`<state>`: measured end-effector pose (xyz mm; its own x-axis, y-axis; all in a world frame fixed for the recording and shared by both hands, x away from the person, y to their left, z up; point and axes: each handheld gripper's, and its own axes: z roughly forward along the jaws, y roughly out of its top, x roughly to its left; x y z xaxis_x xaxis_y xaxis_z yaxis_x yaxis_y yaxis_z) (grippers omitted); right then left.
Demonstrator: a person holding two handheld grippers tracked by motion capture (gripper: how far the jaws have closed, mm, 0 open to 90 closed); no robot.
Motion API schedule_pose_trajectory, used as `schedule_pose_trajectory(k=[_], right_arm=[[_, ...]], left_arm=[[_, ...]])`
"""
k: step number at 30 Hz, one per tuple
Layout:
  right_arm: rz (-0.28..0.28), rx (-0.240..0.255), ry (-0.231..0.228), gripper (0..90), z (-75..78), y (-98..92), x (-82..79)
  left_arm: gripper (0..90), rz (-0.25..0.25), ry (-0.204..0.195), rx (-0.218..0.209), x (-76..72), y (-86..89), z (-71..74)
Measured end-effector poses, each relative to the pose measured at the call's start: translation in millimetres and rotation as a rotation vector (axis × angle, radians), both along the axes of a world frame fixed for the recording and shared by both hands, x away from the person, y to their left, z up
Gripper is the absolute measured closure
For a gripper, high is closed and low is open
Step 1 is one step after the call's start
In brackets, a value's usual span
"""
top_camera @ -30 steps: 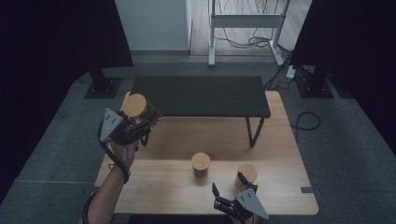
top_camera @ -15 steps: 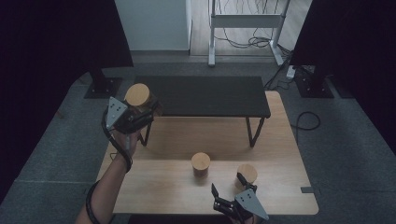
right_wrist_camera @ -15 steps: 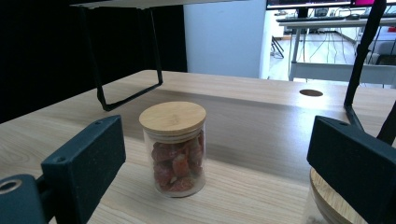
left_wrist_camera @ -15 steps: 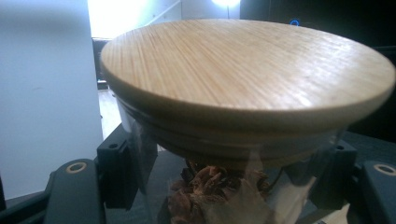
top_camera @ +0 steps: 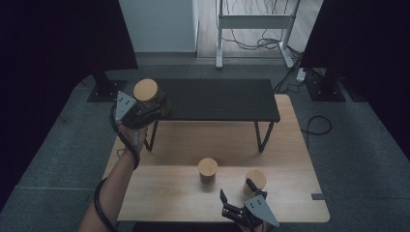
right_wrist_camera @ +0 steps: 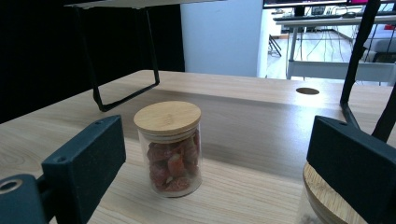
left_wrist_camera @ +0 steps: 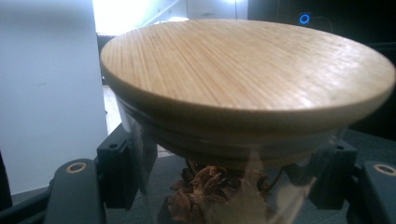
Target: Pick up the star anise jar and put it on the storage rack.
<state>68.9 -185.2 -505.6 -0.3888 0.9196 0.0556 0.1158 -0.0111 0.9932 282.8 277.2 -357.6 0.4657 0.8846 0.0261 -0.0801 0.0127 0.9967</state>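
Glass jar [left_wrist_camera: 224,196] bottom cut off

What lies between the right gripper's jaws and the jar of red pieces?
Bare wooden table, in the right gripper view: the right gripper stands open short of the jar of red pieces.

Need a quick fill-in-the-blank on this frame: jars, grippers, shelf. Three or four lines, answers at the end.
1. The left gripper is shut on a glass jar with a ____ lid.
2. That jar is held up at the left end of the black ____.
3. The right gripper has its jaws ____, with nothing clamped.
4. The number of jars standing on the wooden table is ____.

Missing words: wooden; shelf; open; two
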Motion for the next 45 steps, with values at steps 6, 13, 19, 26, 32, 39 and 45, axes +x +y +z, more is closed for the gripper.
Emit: schedule_pose_trajectory(k=[6,13,19,26,32,39,45], right_arm=[[0.004,0.000,0.003,3.7,0.1,0.1,0.2],[0.002,-0.002,0.003,3.8,-0.1,0.5,0.1],[0.000,-0.002,0.005,3.7,-0.2,-0.2,0.8],[-0.007,0.004,0.005,3.8,-0.3,-1.5,1.3],[-0.004,0.008,0.010,3.8,-0.3,-2.5,2.4],[-0.003,0.013,0.013,3.8,-0.5,-3.2,2.8],[-0.003,0.014,0.014,3.8,-0.6,-3.4,3.0]], left_arm=[[26.5,0.008,0.012,0.009,4.6,-1.7,0.3],[26.5,0.017,0.018,0.022,9.4,-1.5,2.4],[26.5,0.019,0.034,0.032,15.7,-2.9,4.1],[26.5,0.020,0.048,0.030,21.8,-4.7,3.6],[26.5,0.028,0.054,0.037,26.4,-6.0,5.1],[26.5,0.033,0.058,0.040,31.2,-8.6,6.2],[26.5,0.036,0.074,0.034,35.5,-10.4,8.3]])
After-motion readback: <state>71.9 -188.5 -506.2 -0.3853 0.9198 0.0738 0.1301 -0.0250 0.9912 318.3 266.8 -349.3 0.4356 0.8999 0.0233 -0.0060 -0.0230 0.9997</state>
